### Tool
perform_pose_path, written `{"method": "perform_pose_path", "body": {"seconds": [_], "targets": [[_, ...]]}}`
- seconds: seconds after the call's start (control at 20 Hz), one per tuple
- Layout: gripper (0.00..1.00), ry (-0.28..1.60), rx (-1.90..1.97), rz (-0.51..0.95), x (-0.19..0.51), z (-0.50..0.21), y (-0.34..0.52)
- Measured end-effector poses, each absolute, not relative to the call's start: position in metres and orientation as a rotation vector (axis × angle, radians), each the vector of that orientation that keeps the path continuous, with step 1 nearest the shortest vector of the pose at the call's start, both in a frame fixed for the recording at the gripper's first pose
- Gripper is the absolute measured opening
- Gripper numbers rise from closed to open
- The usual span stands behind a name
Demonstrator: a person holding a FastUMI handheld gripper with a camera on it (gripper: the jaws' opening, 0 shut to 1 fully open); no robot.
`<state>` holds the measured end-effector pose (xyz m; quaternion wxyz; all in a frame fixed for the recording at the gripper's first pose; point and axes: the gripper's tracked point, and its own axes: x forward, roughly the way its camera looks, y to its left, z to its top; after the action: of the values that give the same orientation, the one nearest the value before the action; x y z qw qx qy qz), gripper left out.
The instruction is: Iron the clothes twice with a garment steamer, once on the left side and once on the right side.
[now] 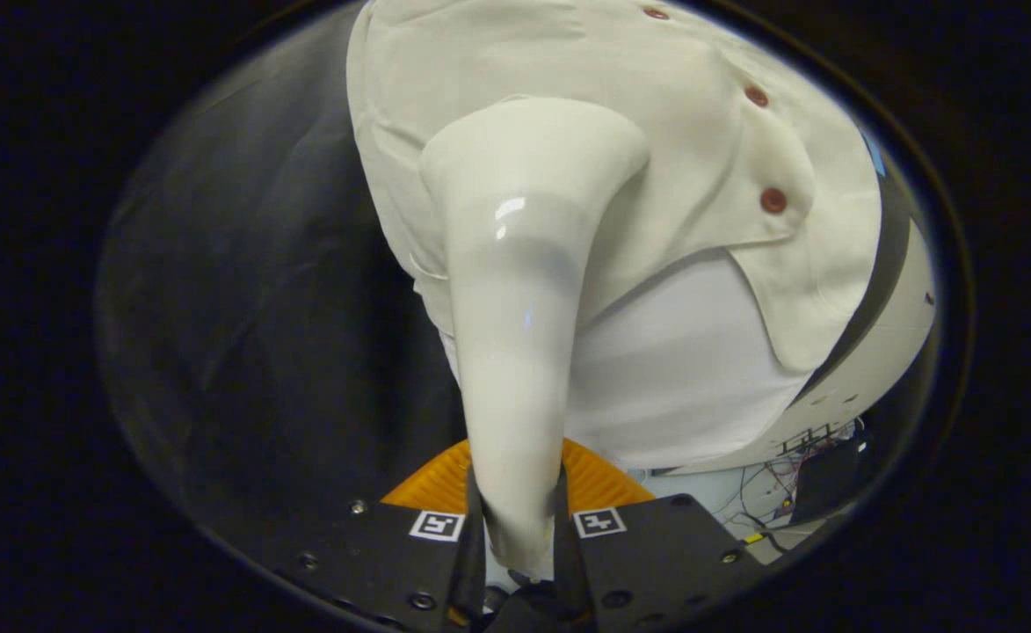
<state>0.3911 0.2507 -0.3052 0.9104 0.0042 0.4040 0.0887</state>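
Tool (519, 514) closed tight on the narrow handle end of a glossy cream-white plastic garment steamer (515, 334); both fingers (471, 545) pressed against the handle's opposite sides, gap between them no wider than the handle itself. 2 square black-and-white marker tags (436, 526) seen on the finger blocks, 1 on each side of the handle.

Steamer body running straight ahead from between the fingers, widening beyond them into a broad flared head (537, 145). Small highlight on the glossy neck just below the flare. Head lying against or just at the cloth of a cream-white button-front shirt (497, 53); true contact cannot be told from this angle.

Shirt hanging ahead of the tool, well beyond the fingers. 3 reddish-brown round buttons (773, 200) visible in a row along the placket, to the right of the steamer head. Head placed on the panel left of that button row. Lower hem flap of the right panel folded outward, showing a plain white layer (682, 369) beneath.

Ribbed orange curved part (598, 479) just behind the handle, close above the fingers. Dark cloth backdrop (260, 308) to the left of the shirt. Tangle of thin wires (787, 475) on a pale surface low to the right, beyond the right finger.
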Motion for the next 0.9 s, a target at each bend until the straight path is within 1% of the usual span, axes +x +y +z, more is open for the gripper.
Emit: {"method": "perform_pose_path", "body": {"seconds": [0.2,0.45,0.65,0.9], "targets": [[0.31,0.880,0.000,0.189,0.365,-0.317,0.246],[0.31,0.870,0.015,0.189,0.324,-0.301,0.238],[0.31,0.807,0.017,0.167,0.296,-0.260,0.219],[0.31,0.688,0.017,0.093,0.279,-0.182,0.176]]}}
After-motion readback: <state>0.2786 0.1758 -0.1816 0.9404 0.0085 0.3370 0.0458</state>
